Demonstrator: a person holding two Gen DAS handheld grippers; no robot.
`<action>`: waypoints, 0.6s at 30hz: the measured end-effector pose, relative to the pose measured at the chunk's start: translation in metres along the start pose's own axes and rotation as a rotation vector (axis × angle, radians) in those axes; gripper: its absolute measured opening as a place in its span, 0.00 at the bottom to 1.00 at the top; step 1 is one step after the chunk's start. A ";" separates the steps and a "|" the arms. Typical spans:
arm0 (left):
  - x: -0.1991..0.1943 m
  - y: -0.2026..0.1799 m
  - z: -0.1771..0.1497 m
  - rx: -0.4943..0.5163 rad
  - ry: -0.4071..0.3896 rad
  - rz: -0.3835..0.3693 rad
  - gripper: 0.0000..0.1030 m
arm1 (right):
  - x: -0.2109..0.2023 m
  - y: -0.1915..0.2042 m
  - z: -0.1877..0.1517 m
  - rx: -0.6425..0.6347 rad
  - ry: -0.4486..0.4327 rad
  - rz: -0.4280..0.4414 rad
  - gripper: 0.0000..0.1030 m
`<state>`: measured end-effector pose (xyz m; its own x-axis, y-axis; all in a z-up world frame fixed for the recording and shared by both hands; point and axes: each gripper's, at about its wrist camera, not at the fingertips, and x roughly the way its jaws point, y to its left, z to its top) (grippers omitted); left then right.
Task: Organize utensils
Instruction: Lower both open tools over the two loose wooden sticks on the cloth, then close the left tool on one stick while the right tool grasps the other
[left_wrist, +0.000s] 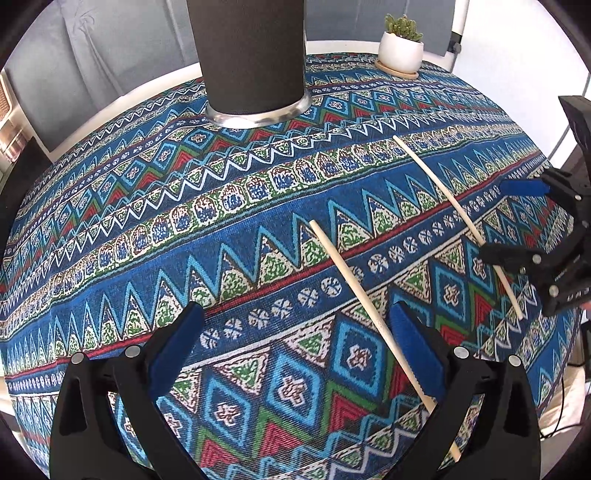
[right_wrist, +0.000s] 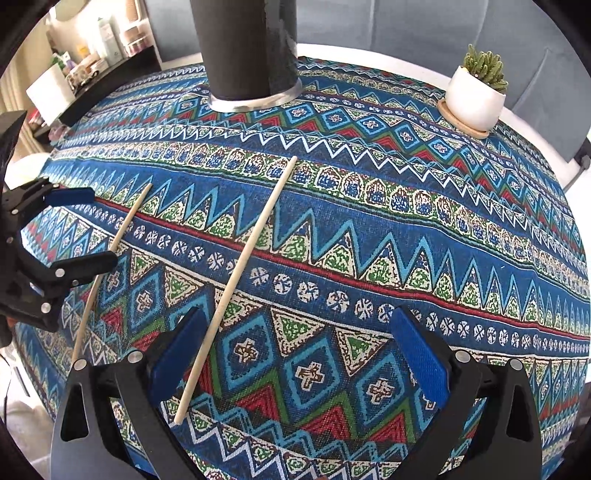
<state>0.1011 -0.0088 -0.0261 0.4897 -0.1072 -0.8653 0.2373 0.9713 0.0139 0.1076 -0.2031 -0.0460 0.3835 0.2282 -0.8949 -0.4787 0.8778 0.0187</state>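
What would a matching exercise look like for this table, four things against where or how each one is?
Things:
1. Plant pot
2. Black cylinder
3. Left chopstick
4. Right chopstick

Places or states:
A. stands on a metal base at the far middle
B. lies by the right gripper's left finger
C. sits on a wooden saucer at the far right
D. lies by the left gripper's right finger

Pairs: 1-C, 2-A, 3-D, 4-B
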 end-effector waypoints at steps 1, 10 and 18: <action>-0.001 0.004 -0.003 0.009 -0.004 -0.005 0.96 | 0.000 0.000 -0.001 0.004 -0.009 -0.003 0.93; -0.010 0.026 -0.016 -0.009 0.074 0.000 0.96 | 0.004 0.000 0.011 0.047 0.002 -0.026 0.94; -0.016 0.014 -0.028 -0.013 0.238 -0.009 0.95 | 0.011 0.000 0.026 0.047 0.089 -0.026 0.94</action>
<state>0.0730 0.0125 -0.0267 0.2757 -0.0640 -0.9591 0.2291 0.9734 0.0009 0.1321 -0.1894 -0.0444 0.3226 0.1691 -0.9313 -0.4313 0.9021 0.0144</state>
